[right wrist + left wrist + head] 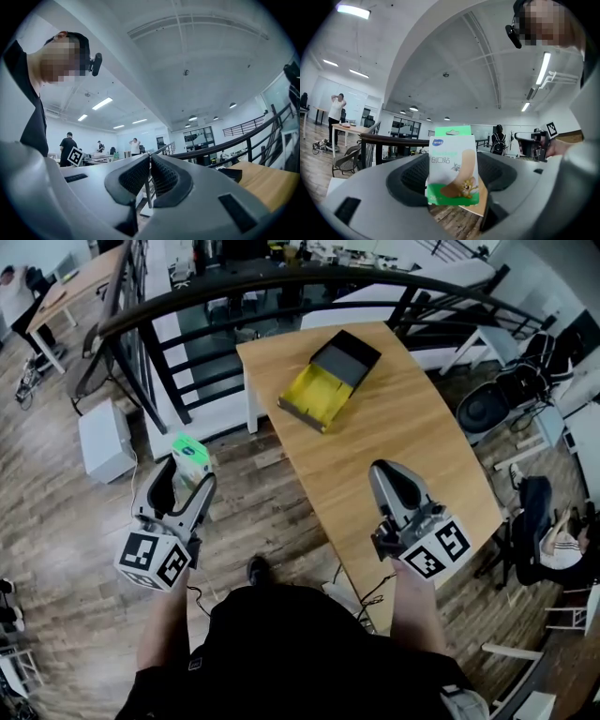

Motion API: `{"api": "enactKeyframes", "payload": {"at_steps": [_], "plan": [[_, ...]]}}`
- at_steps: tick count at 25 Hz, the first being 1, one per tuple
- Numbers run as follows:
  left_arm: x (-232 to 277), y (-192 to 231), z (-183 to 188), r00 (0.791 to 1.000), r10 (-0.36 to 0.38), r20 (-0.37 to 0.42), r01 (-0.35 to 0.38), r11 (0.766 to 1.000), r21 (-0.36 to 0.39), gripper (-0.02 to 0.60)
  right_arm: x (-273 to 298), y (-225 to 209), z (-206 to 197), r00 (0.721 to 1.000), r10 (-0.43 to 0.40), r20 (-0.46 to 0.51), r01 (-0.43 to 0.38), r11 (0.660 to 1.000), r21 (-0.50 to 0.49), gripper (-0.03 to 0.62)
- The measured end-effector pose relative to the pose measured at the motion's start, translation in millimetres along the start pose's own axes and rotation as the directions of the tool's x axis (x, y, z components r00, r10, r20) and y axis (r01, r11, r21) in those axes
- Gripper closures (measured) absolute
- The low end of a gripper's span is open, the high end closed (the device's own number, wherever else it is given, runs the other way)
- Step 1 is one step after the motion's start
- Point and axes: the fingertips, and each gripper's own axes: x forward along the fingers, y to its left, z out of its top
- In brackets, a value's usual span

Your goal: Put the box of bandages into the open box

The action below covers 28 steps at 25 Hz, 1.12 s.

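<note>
Jaws of the left gripper (185,479) clamp the bandage box (452,168), its lower edge hidden between them, over wood floor (272,493). Right gripper (389,479), jaws together, hovers above the table (412,427); open box (319,390) lies ahead of it, near the railing (281,280).

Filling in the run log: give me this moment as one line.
left gripper: shut on box of bandages, over floor | right gripper: shut, empty, over table | open box: on table
</note>
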Motion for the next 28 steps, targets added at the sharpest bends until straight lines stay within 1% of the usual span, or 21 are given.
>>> {"api": "enactKeyframes", "payload": {"at_steps": [3, 7, 11, 15, 19, 24, 28], "plan": [[7, 15, 4, 1.0, -0.01, 0.007, 0.01, 1.0, -0.004, 0.253, 17, -1, 3, 1.0, -0.006, 0.003, 0.006, 1.0, -0.006, 0.556], [14, 26, 7, 1.0, -0.029, 0.004, 0.029, 1.0, 0.009, 0.253, 31, -2, 3, 1.0, -0.021, 0.013, 0.021, 1.0, -0.002, 0.556], [19, 41, 10, 1.0, -0.029, -0.008, 0.03, 0.999, 0.017, 0.253, 44, -5, -4, 0.999, -0.032, 0.011, 0.032, 0.999, 0.014, 0.556], [30, 46, 10, 0.999, -0.027, -0.029, 0.027, 1.0, 0.014, 0.253, 51, -17, -8, 0.999, -0.04, 0.008, 0.04, 0.999, 0.034, 0.556], [54, 48, 5, 0.999, -0.029, -0.044, 0.029, 0.999, 0.013, 0.253, 56, -41, -14, 0.999, -0.047, -0.002, 0.047, 0.997, 0.053, 0.556], [95, 53, -1, 0.997, -0.025, -0.077, 0.026, 1.0, 0.01, 0.253, 72, -82, -24, 0.999, -0.052, -0.008, 0.052, 0.995, 0.087, 0.556], [134, 63, -4, 0.996, -0.017, -0.093, 0.019, 1.0, 0.011, 0.253, 91, -122, -31, 0.999, -0.049, -0.015, 0.05, 0.993, 0.106, 0.556]]}}
